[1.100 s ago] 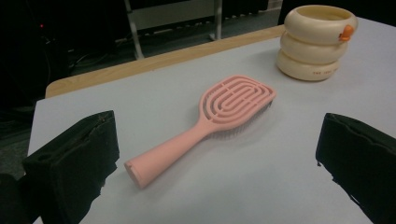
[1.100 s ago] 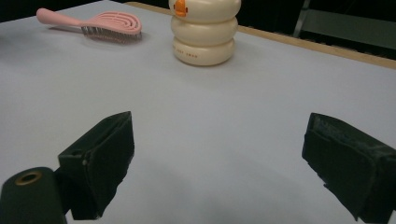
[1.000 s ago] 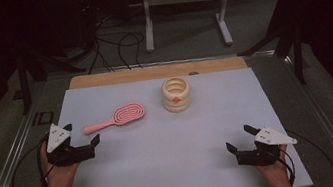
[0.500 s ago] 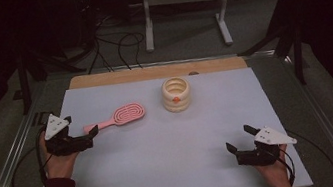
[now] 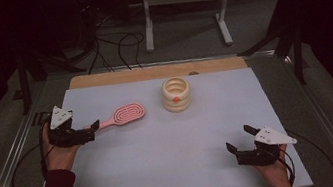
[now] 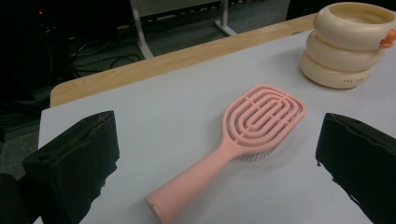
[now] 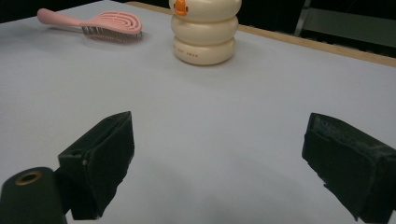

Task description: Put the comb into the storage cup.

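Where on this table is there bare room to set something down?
The wide stretch of mat between the left gripper and right gripper is bare, and so is the far right corner. It's crowded around the pink hairbrush and cream container.

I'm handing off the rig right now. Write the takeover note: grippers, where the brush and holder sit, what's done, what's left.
Left gripper: open, jaws either side of the pink hairbrush handle end, not yet closed on it.
Right gripper: open, holding nothing, near the front right of the mat.
The hairbrush lies flat at mid-left; the cream ringed holder stands upright to its right, apart from it.
Done: approach to the handle.
Left: grasp and lift the brush, probably place it in the holder.
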The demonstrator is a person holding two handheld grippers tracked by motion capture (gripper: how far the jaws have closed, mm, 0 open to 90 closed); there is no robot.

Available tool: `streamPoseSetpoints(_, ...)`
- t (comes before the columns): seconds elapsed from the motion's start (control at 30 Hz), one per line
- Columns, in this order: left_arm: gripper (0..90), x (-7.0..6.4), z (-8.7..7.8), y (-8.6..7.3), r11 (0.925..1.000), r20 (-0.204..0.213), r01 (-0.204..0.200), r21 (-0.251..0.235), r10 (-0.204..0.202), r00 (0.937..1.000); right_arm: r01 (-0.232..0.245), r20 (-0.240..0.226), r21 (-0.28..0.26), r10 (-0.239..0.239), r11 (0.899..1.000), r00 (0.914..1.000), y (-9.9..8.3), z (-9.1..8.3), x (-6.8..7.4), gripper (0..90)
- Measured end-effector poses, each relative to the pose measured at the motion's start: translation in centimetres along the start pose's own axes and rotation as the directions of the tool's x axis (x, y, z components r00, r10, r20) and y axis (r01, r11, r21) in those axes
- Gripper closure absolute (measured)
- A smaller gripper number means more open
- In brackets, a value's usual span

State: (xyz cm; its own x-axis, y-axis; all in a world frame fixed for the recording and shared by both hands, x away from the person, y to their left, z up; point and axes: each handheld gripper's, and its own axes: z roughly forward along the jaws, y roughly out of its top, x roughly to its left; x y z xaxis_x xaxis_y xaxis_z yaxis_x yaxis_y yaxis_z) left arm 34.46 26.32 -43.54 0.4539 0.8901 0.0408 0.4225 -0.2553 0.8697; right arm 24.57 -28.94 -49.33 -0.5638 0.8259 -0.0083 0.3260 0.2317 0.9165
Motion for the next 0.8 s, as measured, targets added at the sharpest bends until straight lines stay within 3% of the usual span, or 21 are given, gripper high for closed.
streamPoseSetpoints(0.27,0.2,0.4,1.0,0.2,0.9996,-0.004,0.029,-0.002,-0.029,0.9996,0.001,0.000,0.002,-0.001,1.000,1.0000,0.0,0.0,0.0,9.2)
streamPoseSetpoints(0.63,0.7,0.5,2.4,0.7,0.9996,-0.018,0.025,0.012,-0.025,0.9995,0.002,-0.002,0.001,-0.002,1.000,1.0000,0.0,0.0,0.1,9.2)
streamPoseSetpoints(0.8,2.6,0.7,3.2,0.9,0.9987,-0.023,0.027,0.043,-0.026,0.9994,0.000,-0.002,0.003,0.000,1.000,1.0000,0.0,0.1,0.1,9.2)
